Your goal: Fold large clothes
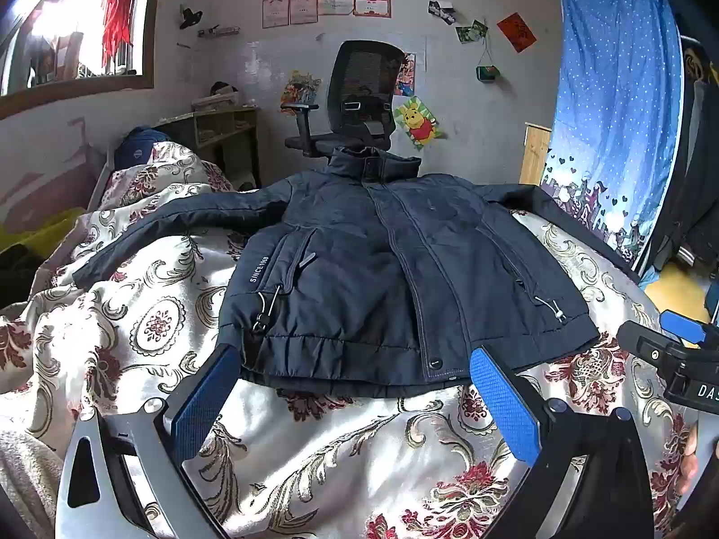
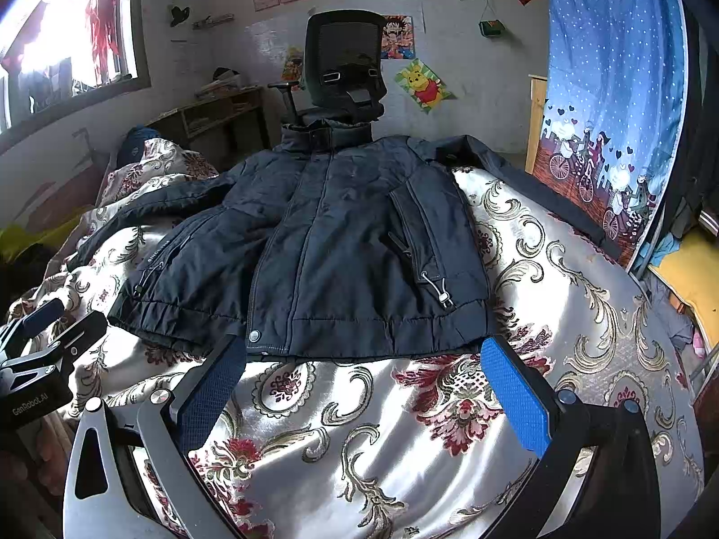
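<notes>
The navy padded jacket (image 1: 386, 269) lay front-up, sleeves spread, on the floral bedspread (image 1: 359, 449); it looked bulky, soft and slippery, best pinched at hem corners or cuffs; the left gripper (image 1: 355, 359) and right gripper (image 2: 366, 350) stood wide open, holding nothing.

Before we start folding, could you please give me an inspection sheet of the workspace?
Surface: floral bedspread, rumpled at left.
Job's things: dark jacket front up, closed, sleeves spread, hem nearest the grippers.
Clutter: blue bundle by the pillow end.
Grippers: left gripper and right gripper open, fingers short of the hem, holding nothing.
Cables: nothing seen.
Surroundings: office chair behind the collar, blue curtain at right, window at left.
</notes>
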### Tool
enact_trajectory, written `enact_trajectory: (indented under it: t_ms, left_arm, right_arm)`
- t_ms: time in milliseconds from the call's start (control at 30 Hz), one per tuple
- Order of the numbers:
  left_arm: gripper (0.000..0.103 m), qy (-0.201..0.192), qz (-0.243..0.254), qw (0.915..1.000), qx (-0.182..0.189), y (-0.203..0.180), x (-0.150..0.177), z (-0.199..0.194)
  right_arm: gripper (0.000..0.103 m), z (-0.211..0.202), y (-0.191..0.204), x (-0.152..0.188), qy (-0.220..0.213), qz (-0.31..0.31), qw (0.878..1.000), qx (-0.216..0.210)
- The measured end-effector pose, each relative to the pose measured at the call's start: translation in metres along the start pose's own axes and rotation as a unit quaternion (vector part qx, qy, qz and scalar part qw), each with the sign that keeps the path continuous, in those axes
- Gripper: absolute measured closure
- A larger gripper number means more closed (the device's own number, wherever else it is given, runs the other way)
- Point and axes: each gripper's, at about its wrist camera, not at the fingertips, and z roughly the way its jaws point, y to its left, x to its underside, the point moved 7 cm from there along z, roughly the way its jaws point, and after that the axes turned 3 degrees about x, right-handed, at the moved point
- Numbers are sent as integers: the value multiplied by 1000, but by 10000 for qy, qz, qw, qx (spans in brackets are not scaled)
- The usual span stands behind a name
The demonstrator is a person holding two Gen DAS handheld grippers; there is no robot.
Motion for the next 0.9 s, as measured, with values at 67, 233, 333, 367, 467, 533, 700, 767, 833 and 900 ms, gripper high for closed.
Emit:
enact_trajectory:
  t_ms: [67, 233, 333, 367, 467, 533, 700, 767, 833, 900]
  left_arm:
    - [0, 4, 3, 10000, -4, 0, 0, 0]
    - [0, 98, 5, 9999, -60, 2, -2, 2]
    - [0, 159, 124, 9995, -237, 4, -4, 5]
    - [0, 193, 172, 9992, -306, 4, -7, 6]
    - [0, 265, 218, 9987, -382, 5, -19, 6]
    - [0, 258, 251, 9987, -347, 8, -28, 2]
    - [0, 135, 442, 9982, -372, 14, -59, -11]
    - [0, 95, 509, 9981, -341, 15, -71, -17]
    - [0, 54, 535, 9980, -345, 20, -85, -23]
    - [0, 0, 527, 9981, -310, 23, -97, -26]
  right_arm:
    - [1, 0, 0, 0, 5, 2, 10000, -1]
    - [1, 4, -2, 1, 58, -10, 10000, 20]
    - [1, 2, 3, 2, 50, -55, 10000, 62]
    - [1, 2, 4, 0, 31, -58, 9999, 88]
    - [1, 1, 1, -8, -25, -96, 9998, 161]
    - [1, -3, 3, -15, -66, -174, 9996, 216]
    - [1, -25, 16, -43, -313, -671, 9965, 385]
    - [1, -33, 18, -57, -369, -767, 9956, 388]
    - [1, -45, 20, -80, -408, -826, 9950, 392]
    - [1, -54, 19, -101, -418, -807, 9950, 425]
